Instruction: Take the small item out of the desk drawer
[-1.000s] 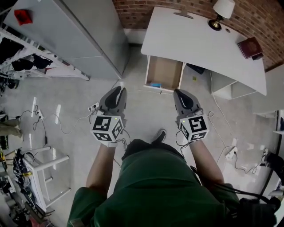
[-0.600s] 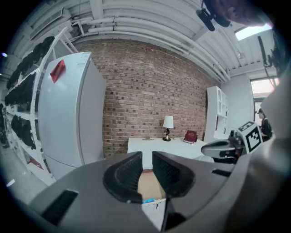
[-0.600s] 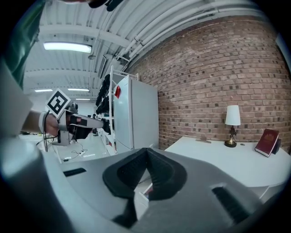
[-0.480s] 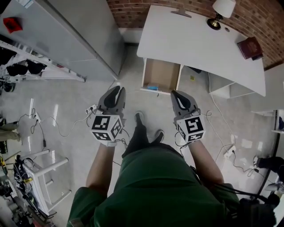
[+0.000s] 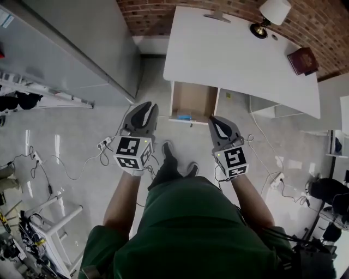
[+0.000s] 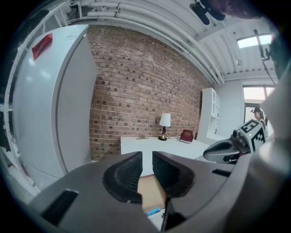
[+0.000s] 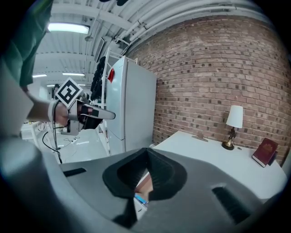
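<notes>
The small blue item [image 5: 184, 116] lies in the open desk drawer [image 5: 194, 98], at its near left corner just inside the front panel. It shows only as a thin blue sliver, too small to identify. The drawer's far end is cut off under the white tabletop [image 5: 229, 54]. In both gripper views the fingers cover most of the drawer, leaving a bit of blue below them.

The left gripper [image 5: 146, 107] hovers above the floor just near-left of the drawer, its fingers released with a narrow gap and nothing in it. The right gripper [image 5: 216, 121] hangs by the drawer's near right corner, its fingers clenched together on nothing.

At the tabletop's far right stand a lamp [image 5: 271, 16] and a red book [image 5: 303, 60]; a flat grey object [image 5: 217, 16] at the far edge is hard to make out. A tall white cabinet [image 5: 71, 49] stands on the left, and a power strip [image 5: 103, 144] with its cable lies on the floor near the left gripper
</notes>
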A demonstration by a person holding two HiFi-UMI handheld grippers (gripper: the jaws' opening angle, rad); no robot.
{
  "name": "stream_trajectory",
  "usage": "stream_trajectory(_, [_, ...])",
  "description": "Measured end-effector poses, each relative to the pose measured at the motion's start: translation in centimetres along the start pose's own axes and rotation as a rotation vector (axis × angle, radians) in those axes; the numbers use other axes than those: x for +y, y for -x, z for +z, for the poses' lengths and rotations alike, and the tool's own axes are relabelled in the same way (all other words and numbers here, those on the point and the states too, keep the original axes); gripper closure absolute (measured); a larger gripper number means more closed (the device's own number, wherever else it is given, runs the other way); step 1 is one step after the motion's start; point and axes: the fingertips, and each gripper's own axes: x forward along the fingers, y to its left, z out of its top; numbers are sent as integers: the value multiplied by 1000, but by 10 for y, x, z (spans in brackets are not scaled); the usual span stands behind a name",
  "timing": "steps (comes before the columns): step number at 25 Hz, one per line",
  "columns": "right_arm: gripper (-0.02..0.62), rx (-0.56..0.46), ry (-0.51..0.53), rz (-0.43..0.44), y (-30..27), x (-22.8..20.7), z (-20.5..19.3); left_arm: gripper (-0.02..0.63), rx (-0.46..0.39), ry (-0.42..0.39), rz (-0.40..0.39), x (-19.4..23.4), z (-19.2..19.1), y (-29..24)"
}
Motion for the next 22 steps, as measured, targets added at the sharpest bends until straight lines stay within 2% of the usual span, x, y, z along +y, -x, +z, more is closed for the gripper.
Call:
stream_trajectory(5, [592, 24, 4, -33, -38, -6, 8, 545, 1, -4, -31, 36, 8, -27])
stream_trajectory(12, [592, 73, 29, -59, -74, -3, 14, 545, 6, -55, -55, 75, 5, -41])
stream_trajectory(17, [589, 115, 112, -36, -90, 6, 11, 545, 18, -49, -68, 92, -7, -45])
stream_trajectory(22, [586, 169, 220, 19, -100, 14, -6, 545, 74, -51, -94, 90, -36, -49])
